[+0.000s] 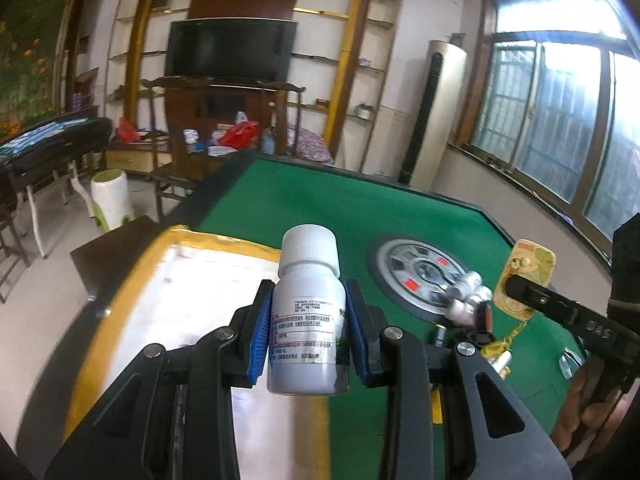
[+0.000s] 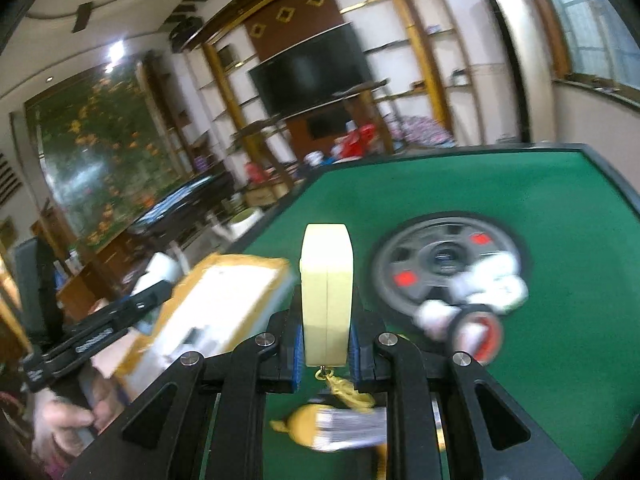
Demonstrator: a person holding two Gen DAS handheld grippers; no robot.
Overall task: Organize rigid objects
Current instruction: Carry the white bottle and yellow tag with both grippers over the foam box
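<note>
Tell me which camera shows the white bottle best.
The left wrist view: the white bottle sits sharp and central, clamped in the left tongs. The right wrist view doesn't show the bottle.

My left gripper covers both flanks of the white bottle behind its blue pads; the label print is too small to read. The yellow-edged box runs out of the left wrist view's bottom edge beneath my frame. In the right wrist view, my right gripper hides the lower sides of the pale yellow case. The tassel hanging below it is smeared by blur, as are the silver and red items near the green table's centre disc, so I cannot tell what they are.
</note>
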